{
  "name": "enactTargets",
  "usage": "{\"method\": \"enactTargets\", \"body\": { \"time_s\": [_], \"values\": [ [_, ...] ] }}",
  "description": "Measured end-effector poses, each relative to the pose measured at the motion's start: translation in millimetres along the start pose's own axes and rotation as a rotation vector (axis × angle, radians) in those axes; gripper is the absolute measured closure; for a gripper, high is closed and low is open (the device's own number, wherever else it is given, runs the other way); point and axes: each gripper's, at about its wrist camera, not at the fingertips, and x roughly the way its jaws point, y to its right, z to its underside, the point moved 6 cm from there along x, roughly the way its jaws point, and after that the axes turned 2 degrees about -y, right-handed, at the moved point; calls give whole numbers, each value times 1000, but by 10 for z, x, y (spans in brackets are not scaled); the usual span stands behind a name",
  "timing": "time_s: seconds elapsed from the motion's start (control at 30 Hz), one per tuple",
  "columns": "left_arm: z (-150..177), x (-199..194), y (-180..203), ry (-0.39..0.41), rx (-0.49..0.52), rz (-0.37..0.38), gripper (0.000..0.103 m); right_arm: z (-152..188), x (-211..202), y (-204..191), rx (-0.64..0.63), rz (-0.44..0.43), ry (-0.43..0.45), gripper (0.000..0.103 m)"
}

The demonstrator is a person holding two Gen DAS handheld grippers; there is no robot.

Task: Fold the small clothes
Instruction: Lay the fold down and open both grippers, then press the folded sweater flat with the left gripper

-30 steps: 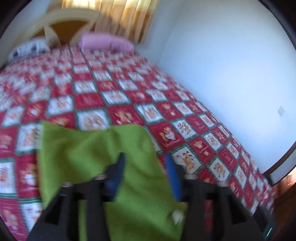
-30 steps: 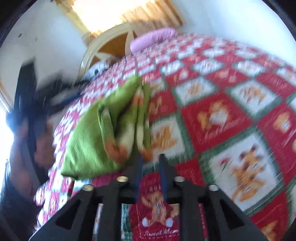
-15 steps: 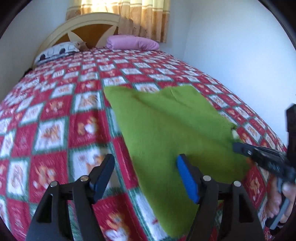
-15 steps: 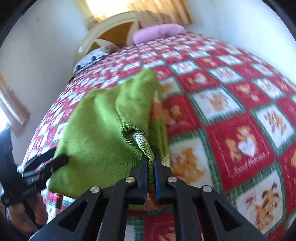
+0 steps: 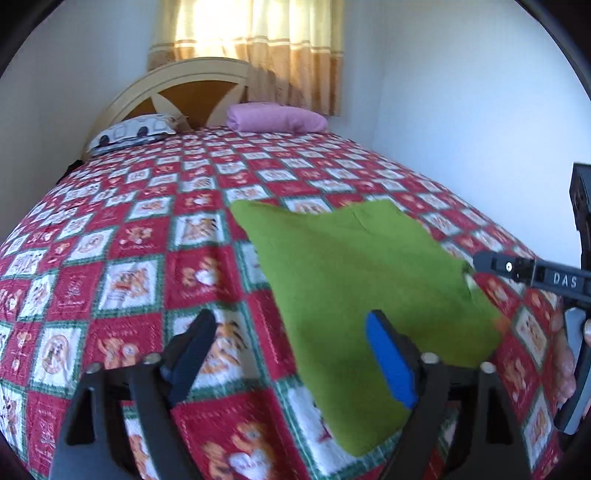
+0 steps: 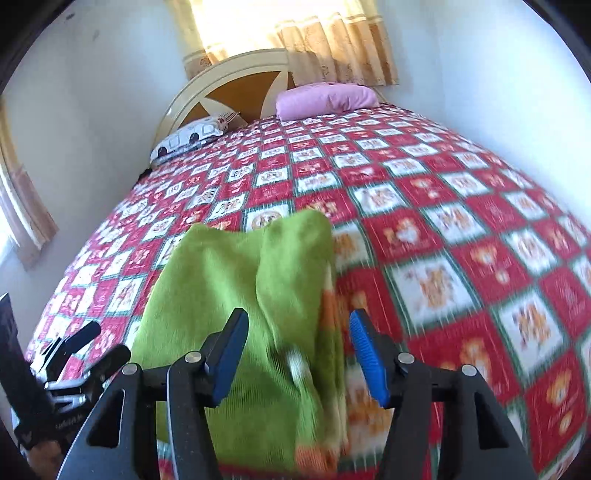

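A small green knitted garment lies folded on the red patterned bedspread. In the right wrist view it shows a raised fold and an orange-striped edge on its right. My left gripper is open and empty, over the garment's near left edge. My right gripper is open and empty, straddling the garment's near end. The right gripper's finger shows in the left wrist view, at the garment's right corner. The left gripper shows at the lower left of the right wrist view.
A pink pillow and a printed white pillow lie at the headboard. A white wall runs along the bed's right side. A curtained window is behind the headboard.
My right gripper has opened and let go of the garment's edge, which has dropped onto the bed. My left gripper, open before, has drawn back slightly from the garment.
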Motion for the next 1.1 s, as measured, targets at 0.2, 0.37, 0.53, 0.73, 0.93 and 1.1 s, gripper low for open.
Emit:
{"method": "enactTargets", "body": {
  "time_s": [0.2,0.37,0.53,0.73,0.93,1.1],
  "values": [
    [-35,338,-20,-67,-19,-65,11,-64,652,-66,-104,29,-143,65],
    [218,506,-64,-148,-73,-74,2,25,880,254,-41,48,-182,61],
    [219,445,-84,-125,-108,-54,1,-47,755,223,-38,17,-156,61],
    [103,322,-93,-60,-158,-36,2,-338,698,145,-50,-25,-93,60],
    [236,587,-60,-152,-164,16,0,-216,1108,424,17,-54,-223,61],
    [214,428,-188,-103,-235,80,3,-230,967,560,125,-189,-169,58]
  ]
}}
